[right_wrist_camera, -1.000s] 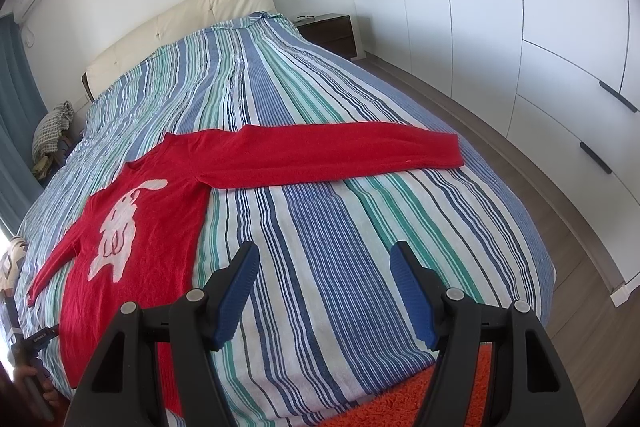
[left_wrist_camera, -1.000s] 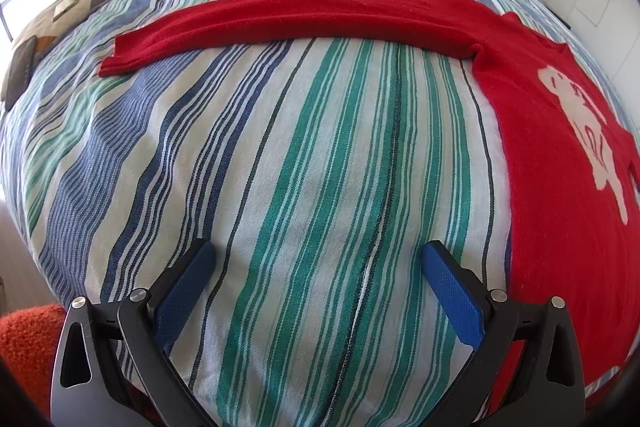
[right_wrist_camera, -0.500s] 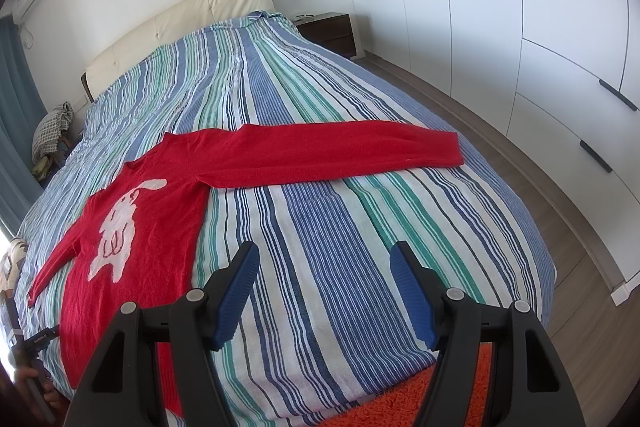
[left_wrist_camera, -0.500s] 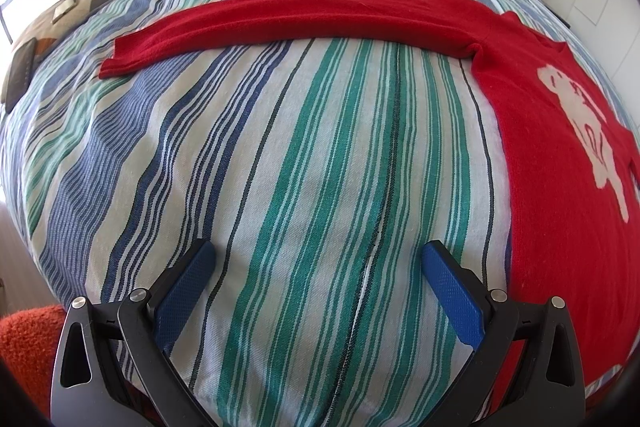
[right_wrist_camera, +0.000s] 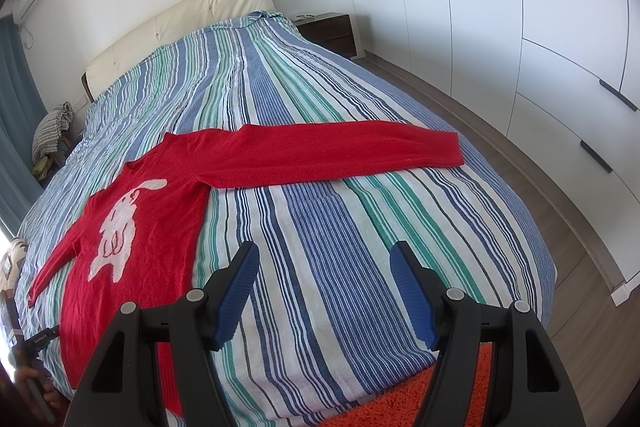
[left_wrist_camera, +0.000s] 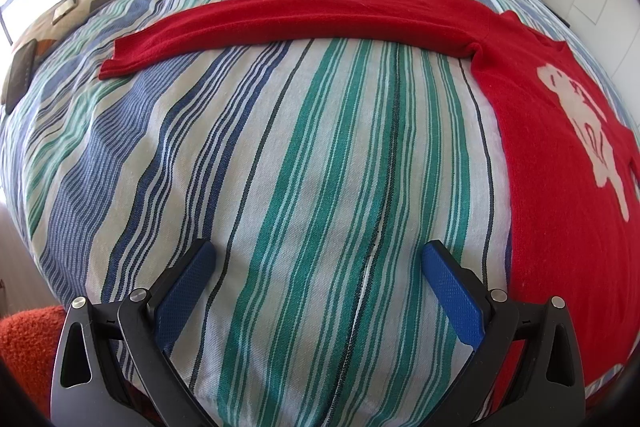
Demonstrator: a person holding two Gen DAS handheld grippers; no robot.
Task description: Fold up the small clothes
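A small red sweater (right_wrist_camera: 152,227) with a white rabbit on the front lies flat on the striped bed cover (right_wrist_camera: 320,207), both sleeves spread out. It also shows in the left wrist view (left_wrist_camera: 540,147), with one sleeve (left_wrist_camera: 280,23) running left. My left gripper (left_wrist_camera: 316,259) is open and empty, low over the striped cover to the left of the sweater's body. My right gripper (right_wrist_camera: 324,259) is open and empty, above the bed's foot, to the right of the sweater's body and short of the right sleeve (right_wrist_camera: 340,151).
An orange shaggy rug (right_wrist_camera: 400,403) lies at the bed's foot. White wardrobes (right_wrist_camera: 520,27) line the right wall, with a dark nightstand (right_wrist_camera: 328,31) by the cream headboard (right_wrist_camera: 180,23). A patterned cushion (left_wrist_camera: 52,31) lies at the bed's left edge.
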